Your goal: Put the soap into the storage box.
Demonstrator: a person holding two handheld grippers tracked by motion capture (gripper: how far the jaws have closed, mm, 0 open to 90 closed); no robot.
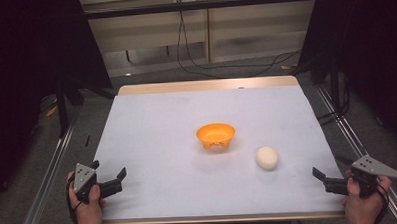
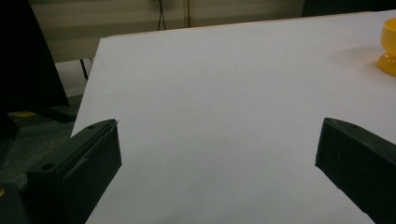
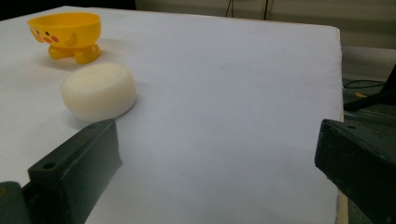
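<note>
At the near edge of the table [image 1: 151, 101], the left gripper [image 1: 110, 178] sits by the near left corner, held in a hand [image 1: 87, 208], and the right gripper [image 1: 321, 178] sits by the near right corner in the other hand [image 1: 362, 204]. Both point inward over the white cover. The left gripper's jaws stand wide apart with nothing between them; in its own view they frame bare white surface. The right gripper's jaws are likewise spread wide and hold nothing; in its own view they rise on either side of empty cover. Farther in, on the right half of the table, lies a white bun [image 1: 266, 157], a rounded pale lump resting flat on the cover, apart from both grippers and nearer the right one. In the right gripper view the bun [image 3: 99, 91] shows just beyond the left-hand jaw, not touching it. Beyond the bun, near the middle of the table, stands an orange bowl [image 1: 215, 135], upright on small feet, near the bun but clear of it. Its side bears a small printed face in the right gripper view [image 3: 65, 35].
</note>
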